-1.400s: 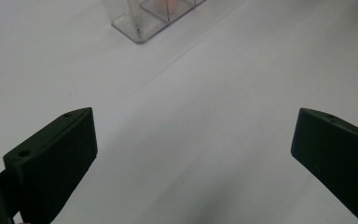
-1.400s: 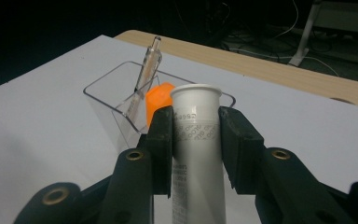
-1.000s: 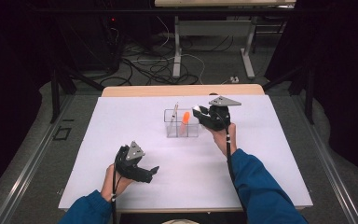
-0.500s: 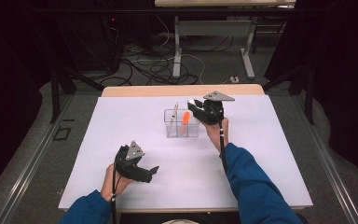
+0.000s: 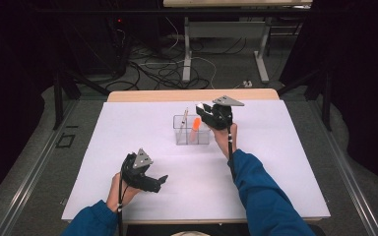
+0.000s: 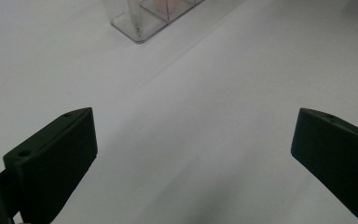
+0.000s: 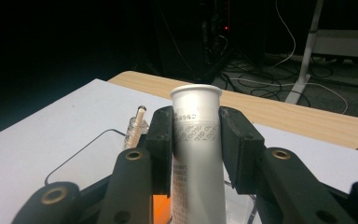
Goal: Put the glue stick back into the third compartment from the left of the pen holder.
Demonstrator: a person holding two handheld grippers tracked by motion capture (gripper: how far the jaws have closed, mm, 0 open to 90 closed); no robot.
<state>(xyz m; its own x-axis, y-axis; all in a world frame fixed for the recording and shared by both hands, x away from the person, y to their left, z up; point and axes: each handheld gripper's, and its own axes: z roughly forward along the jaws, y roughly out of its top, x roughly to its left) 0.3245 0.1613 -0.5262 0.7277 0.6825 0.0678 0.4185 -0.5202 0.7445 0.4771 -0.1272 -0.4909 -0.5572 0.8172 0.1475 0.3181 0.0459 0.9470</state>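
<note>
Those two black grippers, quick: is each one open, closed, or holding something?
Left gripper: open, nothing between its jaws.
Right gripper: closed on an upright white tube, above the clear organizer.

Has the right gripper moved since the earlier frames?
Yes. The right gripper, holding the white tube, has shifted left toward the clear organizer.

Right gripper (image 5: 207,110), clamped on a white tube (image 7: 196,154), shifted leftward in the high view, from right of the clear organizer (image 5: 192,132) at frame centre to over its right-hand edge. Now slightly lower, tube end near the orange item (image 5: 195,129) inside.
</note>
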